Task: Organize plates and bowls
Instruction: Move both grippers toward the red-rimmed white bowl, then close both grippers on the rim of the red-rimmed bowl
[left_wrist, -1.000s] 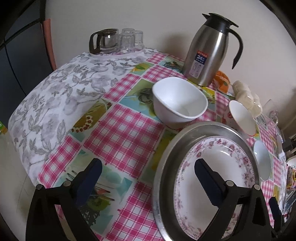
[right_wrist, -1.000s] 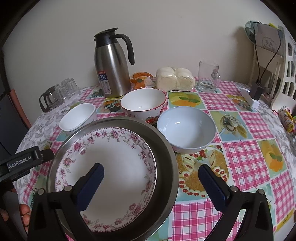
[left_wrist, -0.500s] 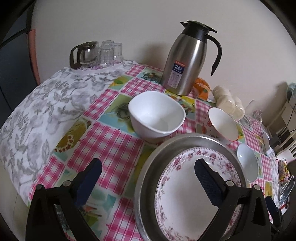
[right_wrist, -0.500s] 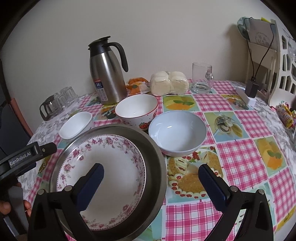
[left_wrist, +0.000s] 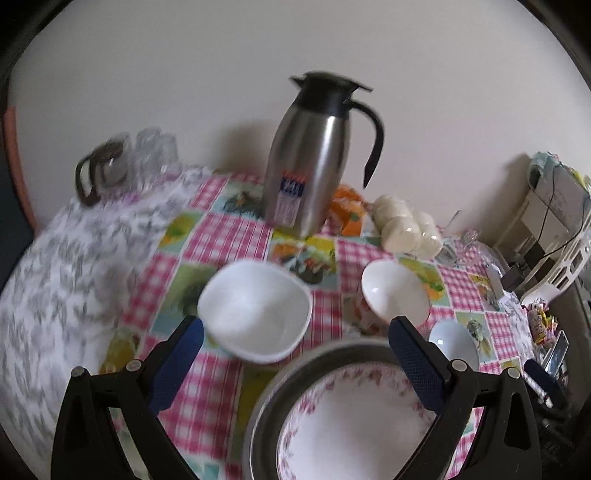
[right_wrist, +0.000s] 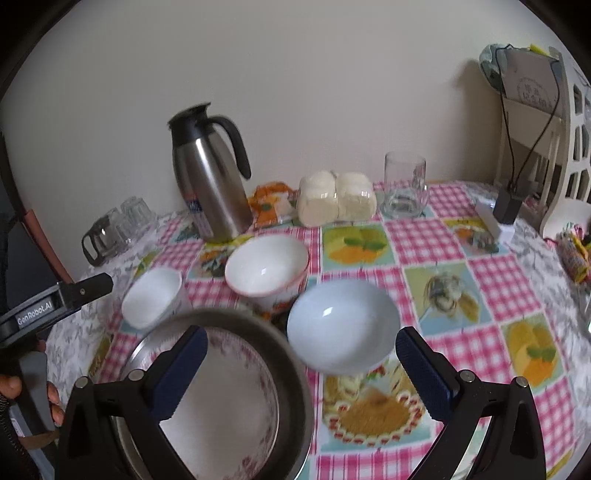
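Three bowls sit on the checked tablecloth (right_wrist: 424, 240) ahead of me, all upright and apart from each other: a small white bowl (left_wrist: 255, 314) on the left, a red-rimmed bowl (right_wrist: 266, 271) in the middle, a pale blue bowl (right_wrist: 342, 325) on the right. Nearest me, the floral plate (right_wrist: 229, 406) lies inside the metal pan (right_wrist: 291, 376), and the pan's far rim comes close to all three bowls.

My left gripper (left_wrist: 295, 362) is spread wide and holds nothing; through its camera the white bowl sits just past the left fingertip and the plate lies below the right one. My right gripper (right_wrist: 301, 369) is wide too, gripping nothing, its left finger over the plate and the blue bowl showing between the tips.

Behind the bowls stands the steel thermos (right_wrist: 210, 184), upright, with wrapped buns (right_wrist: 336, 199) and a glass mug (right_wrist: 404, 190) to its right. Everything close to the lens is blurred.
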